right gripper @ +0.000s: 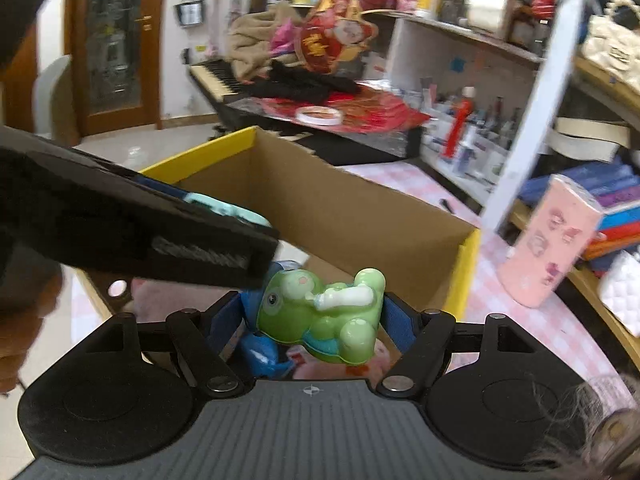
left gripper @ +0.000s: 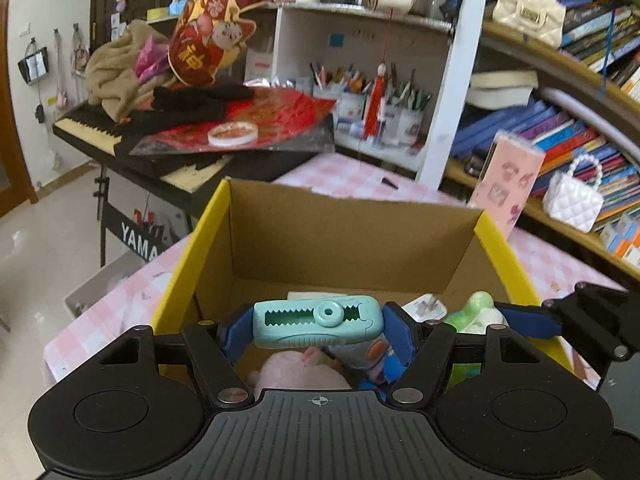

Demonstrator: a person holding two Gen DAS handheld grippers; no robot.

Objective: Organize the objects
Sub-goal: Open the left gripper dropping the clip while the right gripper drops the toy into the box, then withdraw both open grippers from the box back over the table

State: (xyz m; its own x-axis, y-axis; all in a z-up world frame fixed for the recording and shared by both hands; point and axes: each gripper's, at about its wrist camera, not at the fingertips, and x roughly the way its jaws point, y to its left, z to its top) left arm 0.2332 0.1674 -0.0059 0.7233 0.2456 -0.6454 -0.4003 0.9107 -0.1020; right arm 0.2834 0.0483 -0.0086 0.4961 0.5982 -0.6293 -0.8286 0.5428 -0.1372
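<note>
Pink checked tablecloth is carrying an open brown cardboard box with yellow edges. Above it, the left gripper is clamping a teal plastic toothed clip, while the right gripper is gripping a green plastic frog toy.

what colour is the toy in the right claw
Green toy with paler green patches, clearest in the right wrist view.

The cardboard box stands open at the top, and its far half shows bare floor, so there is room to descend there. Its near half is crowded with a pink plush and other toys. The left gripper crosses over the box's left side, close beside the right gripper.
</note>
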